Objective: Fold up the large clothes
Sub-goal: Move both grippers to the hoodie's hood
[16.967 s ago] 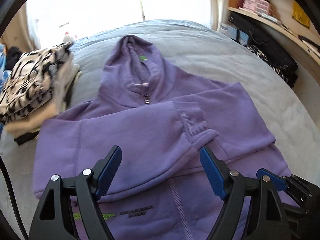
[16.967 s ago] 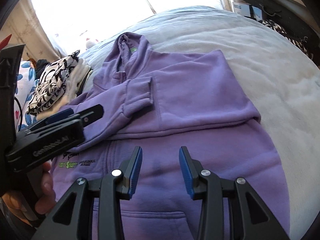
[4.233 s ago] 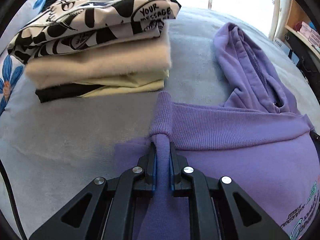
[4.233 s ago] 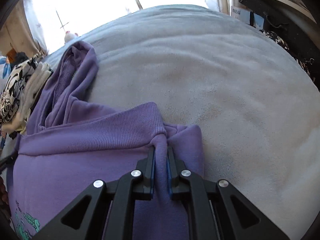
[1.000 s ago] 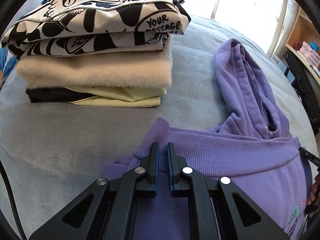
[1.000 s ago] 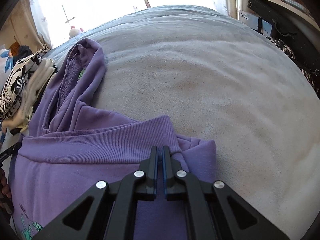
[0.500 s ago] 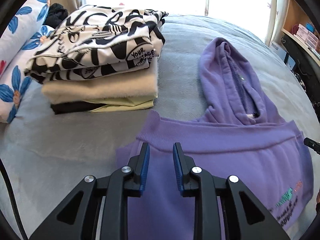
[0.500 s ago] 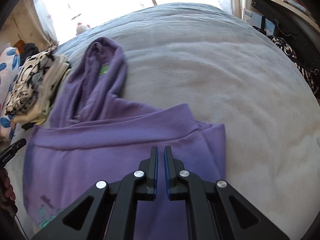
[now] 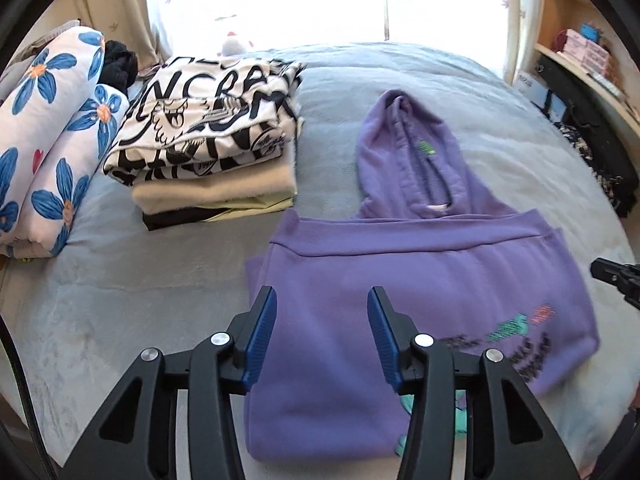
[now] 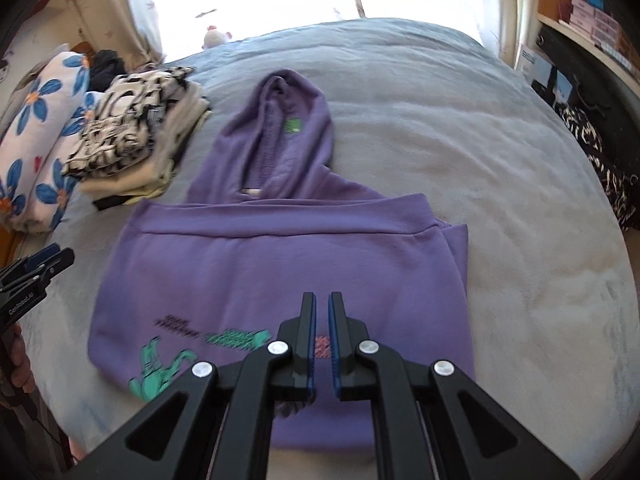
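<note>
— Both grippers have let go of the purple hoodie (image 10: 280, 264); it lies folded mid-bed (image 10: 500, 152), hood toward the far edge.
— Jaws?
— Left gripper (image 9: 322, 336) has just been opening, empty; right gripper (image 10: 322, 344) nearly closed on nothing. Hood fold remains, I judge.

Both grippers have let go of the purple hoodie (image 9: 420, 280), now folded bottom-up; left gripper (image 9: 322, 336) fingers have just been opening

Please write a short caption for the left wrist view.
Open left gripper above a half-folded purple hoodie on a grey bed.
</note>
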Motion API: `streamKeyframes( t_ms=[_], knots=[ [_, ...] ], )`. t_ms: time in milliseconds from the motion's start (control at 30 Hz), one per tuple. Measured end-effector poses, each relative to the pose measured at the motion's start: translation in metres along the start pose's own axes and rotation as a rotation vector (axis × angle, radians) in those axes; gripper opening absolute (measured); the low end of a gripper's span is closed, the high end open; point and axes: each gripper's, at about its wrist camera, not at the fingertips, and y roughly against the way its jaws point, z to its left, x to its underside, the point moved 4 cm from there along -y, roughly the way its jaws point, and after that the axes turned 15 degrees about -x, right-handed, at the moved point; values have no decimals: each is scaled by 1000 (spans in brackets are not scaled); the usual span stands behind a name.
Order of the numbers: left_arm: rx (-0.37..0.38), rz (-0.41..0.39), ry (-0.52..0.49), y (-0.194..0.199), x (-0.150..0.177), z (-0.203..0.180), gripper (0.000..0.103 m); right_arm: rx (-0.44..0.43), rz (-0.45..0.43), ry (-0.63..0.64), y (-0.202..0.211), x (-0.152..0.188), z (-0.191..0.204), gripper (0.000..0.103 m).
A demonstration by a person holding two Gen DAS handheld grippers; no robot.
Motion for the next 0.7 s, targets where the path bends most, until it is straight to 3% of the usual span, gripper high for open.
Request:
streamKeyframes(
  t_ms=[200,367,700],
  knots=[
    [-11,-59,-54,36,-14,-4,47,-23,-26,46,26,-9,23,6],
    [-19,-87,-94,39,-40,-14,47,-17,-35,49,26,-29,22,6],
    [2,-15,-144,-48,-107,-73,47,-29,9,19,-36,-85,-7,7]
  ],
)
